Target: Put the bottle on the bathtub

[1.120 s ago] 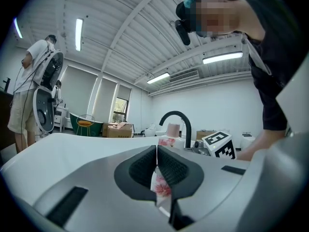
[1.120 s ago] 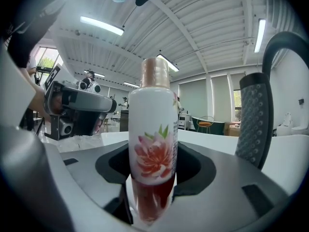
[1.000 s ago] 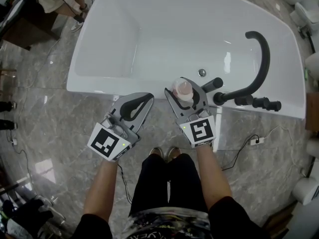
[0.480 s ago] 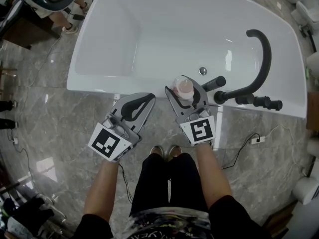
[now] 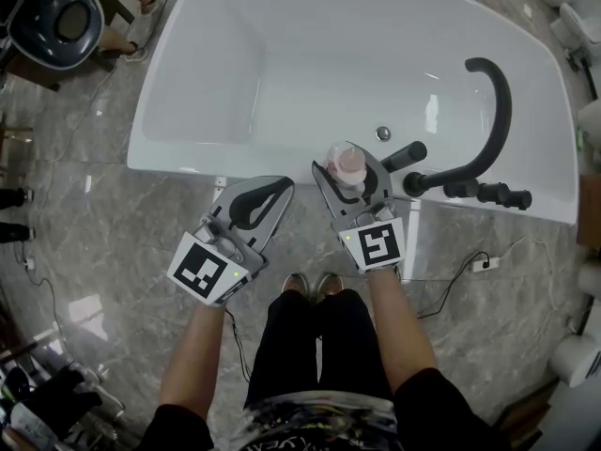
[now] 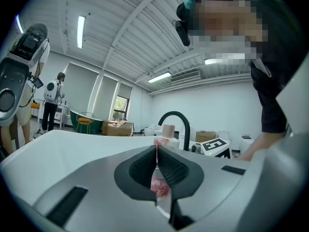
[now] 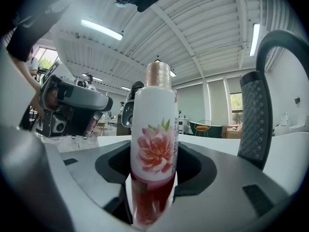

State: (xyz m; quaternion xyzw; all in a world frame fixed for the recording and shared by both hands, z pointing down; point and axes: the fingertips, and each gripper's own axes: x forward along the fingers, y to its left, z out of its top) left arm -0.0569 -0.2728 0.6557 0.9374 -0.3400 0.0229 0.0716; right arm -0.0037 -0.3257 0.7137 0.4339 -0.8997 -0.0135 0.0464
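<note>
A white bottle [image 5: 348, 164] with a pink flower print and a tan cap stands upright between the jaws of my right gripper [image 5: 346, 161], just at the near rim of the white bathtub [image 5: 188, 163]. In the right gripper view the bottle [image 7: 155, 144] fills the middle, and the right gripper [image 7: 155, 167] is shut on its lower part. Whether its base rests on the rim I cannot tell. My left gripper [image 5: 282, 185] hangs to the left of it over the floor beside the rim, shut and holding nothing. The left gripper view shows the left gripper [image 6: 157, 151] with its pads together and the bottle [image 6: 168, 131] beyond.
A black arched faucet [image 5: 493, 92] with black handles [image 5: 404, 158] sits on the tub's right end, close to the bottle. The drain [image 5: 383, 133] lies in the basin. A cable and power strip [image 5: 484, 266] lie on the marble floor. A dark round object [image 5: 58, 22] is at top left.
Both grippers and the bottle have kept still. At the top left a dark round object has come into view and shifted down and to the left.
</note>
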